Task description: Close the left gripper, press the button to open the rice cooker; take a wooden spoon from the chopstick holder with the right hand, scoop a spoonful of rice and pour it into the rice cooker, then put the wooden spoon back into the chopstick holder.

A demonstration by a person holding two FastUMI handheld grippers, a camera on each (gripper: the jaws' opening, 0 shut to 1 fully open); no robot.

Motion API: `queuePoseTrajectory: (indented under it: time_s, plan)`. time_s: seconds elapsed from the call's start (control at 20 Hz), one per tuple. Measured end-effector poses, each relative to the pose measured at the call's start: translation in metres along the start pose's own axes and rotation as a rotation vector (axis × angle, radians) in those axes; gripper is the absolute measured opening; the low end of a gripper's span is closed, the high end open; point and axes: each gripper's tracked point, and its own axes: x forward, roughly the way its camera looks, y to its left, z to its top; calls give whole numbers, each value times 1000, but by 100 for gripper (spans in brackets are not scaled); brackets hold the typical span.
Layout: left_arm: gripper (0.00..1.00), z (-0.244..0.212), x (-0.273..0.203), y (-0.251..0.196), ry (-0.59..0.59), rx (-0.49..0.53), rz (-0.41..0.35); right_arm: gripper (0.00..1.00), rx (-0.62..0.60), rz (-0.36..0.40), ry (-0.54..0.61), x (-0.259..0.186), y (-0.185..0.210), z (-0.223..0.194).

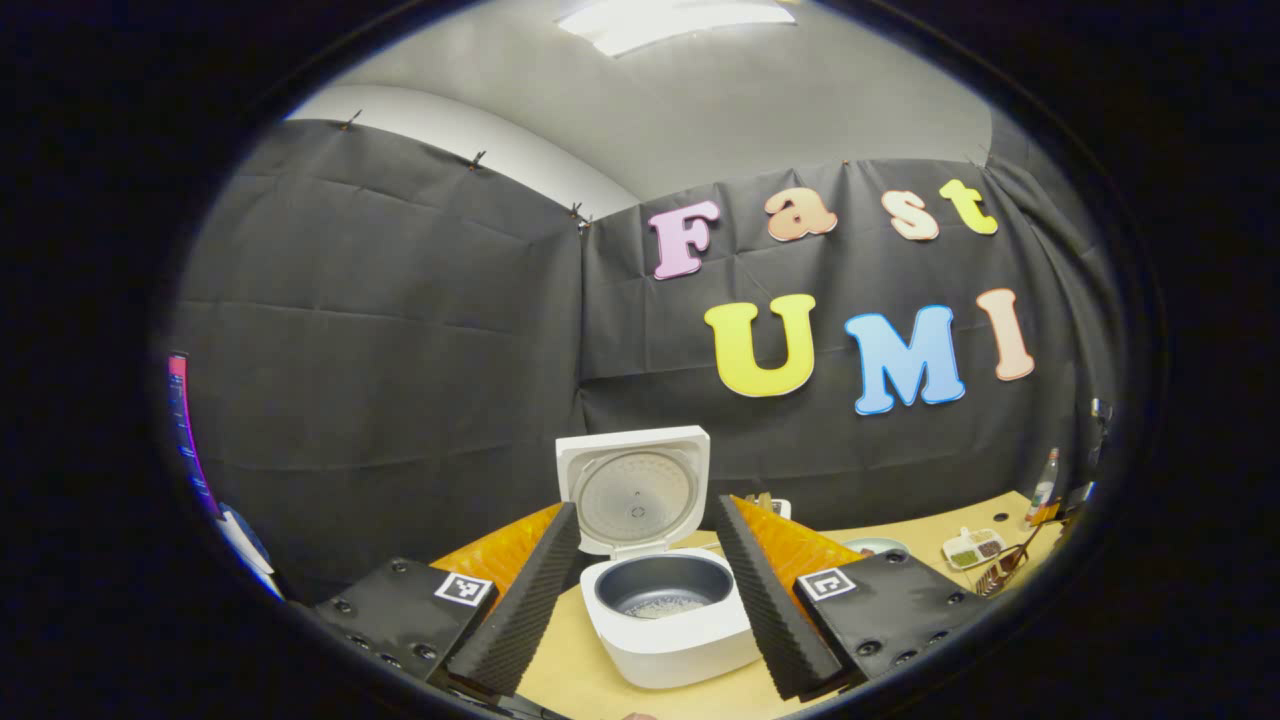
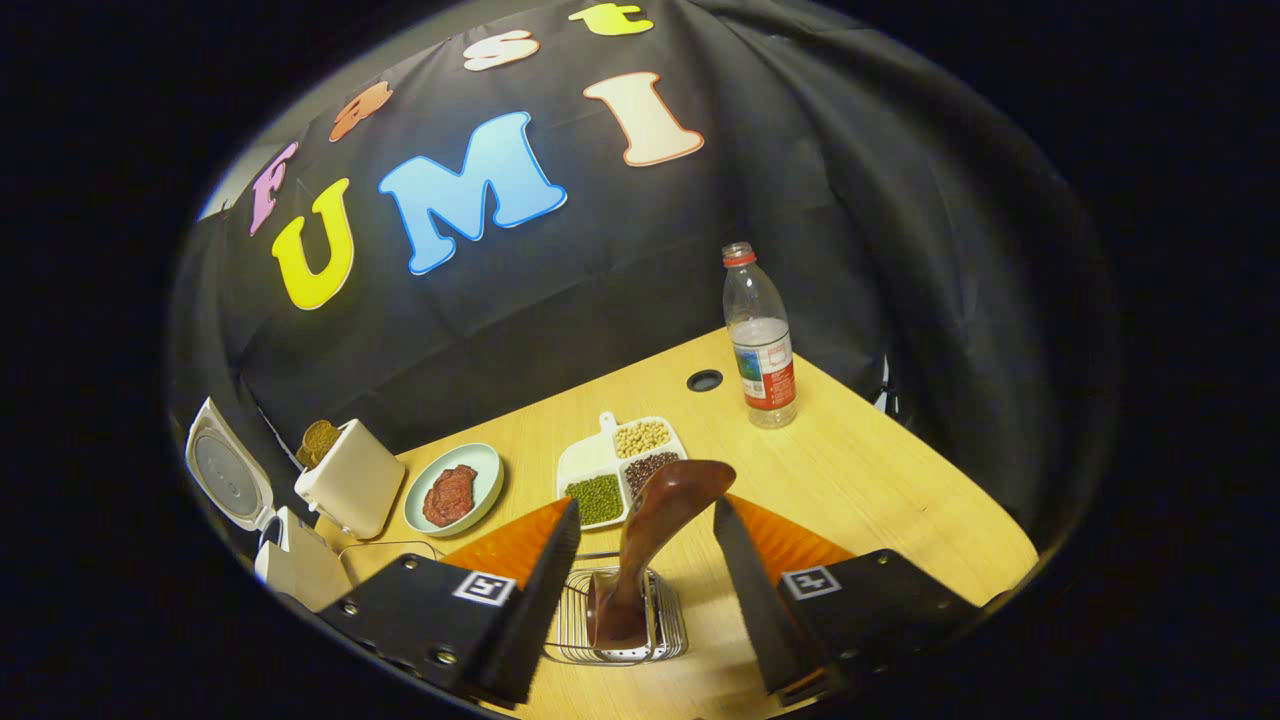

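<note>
The white rice cooker point(image 1: 672, 640) stands open with its lid point(image 1: 635, 490) upright; a little rice lies at the bottom of the dark inner pot point(image 1: 663, 588). My left gripper point(image 1: 647, 505) is open, its fingers on either side of the cooker and apart from it. In the right gripper view, a dark wooden spoon point(image 2: 655, 525) stands in the wire chopstick holder point(image 2: 615, 625), handle down and bowl up. My right gripper point(image 2: 647, 505) is open, with the spoon between its fingers and neither finger pressing on it. The cooker point(image 2: 290, 565) shows at the far left.
A white divided dish point(image 2: 620, 465) of beans lies just beyond the holder. A pale plate point(image 2: 455, 490) with a reddish lump, a white box-shaped appliance point(image 2: 350, 480) and a plastic bottle point(image 2: 760, 340) stand on the wooden table point(image 2: 880, 500), which has a cable hole point(image 2: 705, 380).
</note>
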Motion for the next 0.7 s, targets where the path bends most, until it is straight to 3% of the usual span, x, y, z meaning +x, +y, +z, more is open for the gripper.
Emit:
queuePoseTrajectory:
  time_s: [0.05,0.2,0.25,0.3,0.35,0.45,0.5,0.7]
  plan:
    - [94,0,-2,2,0,5,4,63,9,1,11,2,1,-2]
    - [92,1,-6,8,-5,13,13,61,24,29,45,1,9,-10]
    - [92,3,-6,10,-5,12,16,61,21,-2,39,-4,2,-6]
    - [92,2,-7,12,-4,9,18,42,33,-21,23,12,-1,-7]
    - [92,2,-7,15,-4,4,20,24,50,-8,35,-1,3,-6]
    - [92,2,-7,16,-2,-4,16,18,73,-27,22,6,3,-6]
    - [92,0,-6,17,1,-2,13,13,85,6,37,2,9,-8]
    - [92,0,-4,19,-5,-2,-4,13,27,5,-4,-19,24,4]
